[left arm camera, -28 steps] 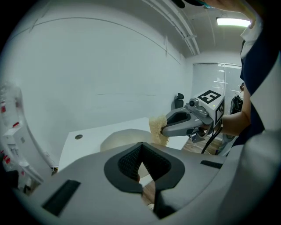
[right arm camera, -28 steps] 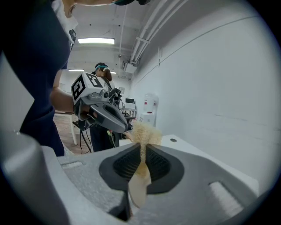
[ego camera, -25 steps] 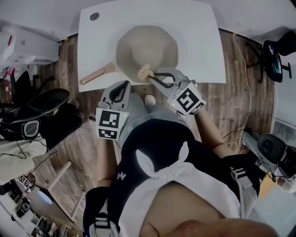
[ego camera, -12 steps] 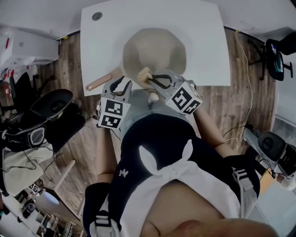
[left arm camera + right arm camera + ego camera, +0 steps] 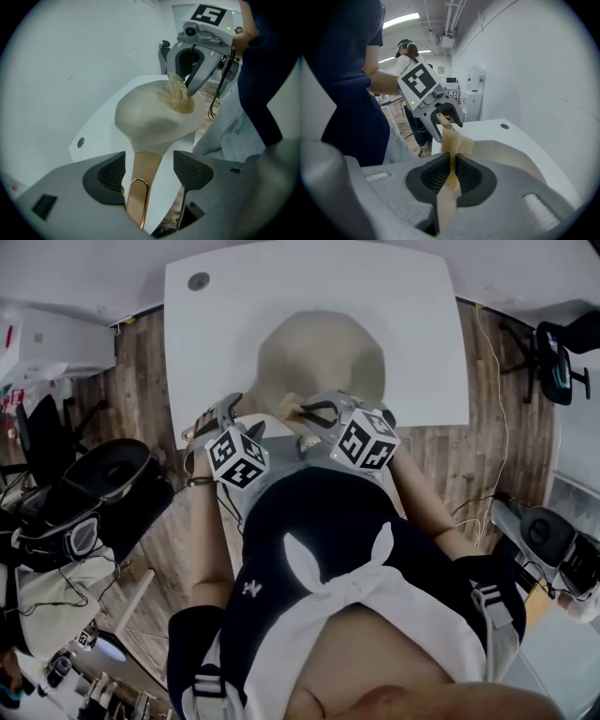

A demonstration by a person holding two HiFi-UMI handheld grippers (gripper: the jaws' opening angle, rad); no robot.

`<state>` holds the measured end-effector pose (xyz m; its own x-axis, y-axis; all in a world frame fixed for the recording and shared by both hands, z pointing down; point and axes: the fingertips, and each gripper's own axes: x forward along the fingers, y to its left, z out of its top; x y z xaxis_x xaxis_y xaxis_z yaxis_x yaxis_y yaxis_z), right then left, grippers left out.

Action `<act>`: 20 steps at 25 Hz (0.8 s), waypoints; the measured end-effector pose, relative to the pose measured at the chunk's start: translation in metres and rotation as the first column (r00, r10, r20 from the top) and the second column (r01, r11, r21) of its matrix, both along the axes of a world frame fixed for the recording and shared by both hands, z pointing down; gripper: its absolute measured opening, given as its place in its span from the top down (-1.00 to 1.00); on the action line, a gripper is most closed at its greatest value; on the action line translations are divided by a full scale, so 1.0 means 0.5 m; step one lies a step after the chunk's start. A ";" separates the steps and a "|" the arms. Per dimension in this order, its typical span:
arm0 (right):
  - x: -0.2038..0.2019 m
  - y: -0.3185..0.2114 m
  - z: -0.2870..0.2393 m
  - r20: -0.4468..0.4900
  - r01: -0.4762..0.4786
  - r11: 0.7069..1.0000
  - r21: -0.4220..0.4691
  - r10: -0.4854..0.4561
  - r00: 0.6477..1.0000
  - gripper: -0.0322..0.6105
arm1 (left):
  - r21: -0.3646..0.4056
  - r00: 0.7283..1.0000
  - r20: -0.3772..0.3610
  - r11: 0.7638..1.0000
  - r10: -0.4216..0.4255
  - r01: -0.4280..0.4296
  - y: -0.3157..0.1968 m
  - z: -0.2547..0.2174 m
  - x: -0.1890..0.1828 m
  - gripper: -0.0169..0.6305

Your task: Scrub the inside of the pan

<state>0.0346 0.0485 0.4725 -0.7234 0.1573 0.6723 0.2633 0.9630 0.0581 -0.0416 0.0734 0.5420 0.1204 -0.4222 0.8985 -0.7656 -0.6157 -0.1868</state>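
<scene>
Between the spread pads of the left claw (image 5: 149, 168), whose jaws have just been opening, the pan's handle (image 5: 140, 185) is lying unpinched. Just ahead of that claw, the beige pan (image 5: 147, 119) is sitting on the white bench (image 5: 93, 140). Over its far rim, the right claw (image 5: 452, 159) is pinching a tan scrubber (image 5: 454, 140), jaws pressing tight on it.

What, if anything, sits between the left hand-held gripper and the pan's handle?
Nothing visible does. The left hand-held gripper has just been opening its jaws, which now stand open around the pan handle. The right hand-held gripper, shut on the scrubber, is at the far rim of the pan, clear of the handle.
</scene>
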 end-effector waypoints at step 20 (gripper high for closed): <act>-0.130 -0.033 0.151 -0.259 0.033 0.990 -0.139 -0.069 0.963 0.81 | -0.122 0.984 -0.159 0.987 0.085 -0.104 -0.051 0.091 -0.086 0.12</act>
<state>-0.0303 0.0319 0.5480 -0.5132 0.2898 0.8079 0.3012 0.9422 -0.1467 -0.0848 0.0480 0.5877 0.2941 -0.2843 0.9125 -0.7161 -0.6979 0.0134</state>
